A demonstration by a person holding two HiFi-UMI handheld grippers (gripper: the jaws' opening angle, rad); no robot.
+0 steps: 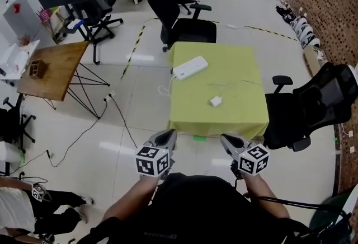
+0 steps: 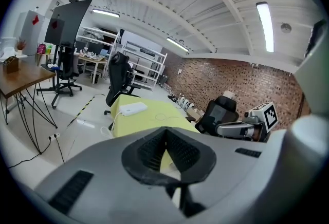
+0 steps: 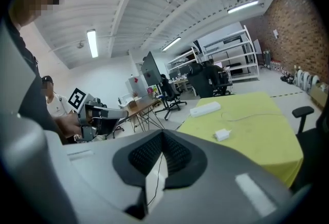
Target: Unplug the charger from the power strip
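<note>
Left tool (image 1: 170,135) and right tool (image 1: 225,140) closed, empty.

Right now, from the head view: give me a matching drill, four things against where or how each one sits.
Things:
1. power strip
2. charger
3. brown box
4. left claw

Places or states:
A. on the wooden table at the left
B. shut, held short of the near edge of the green table
C. far left part of the green table top
D. near middle of the green table top, lying apart from the strip

Pairs: 1-C, 2-D, 3-A, 4-B
</note>
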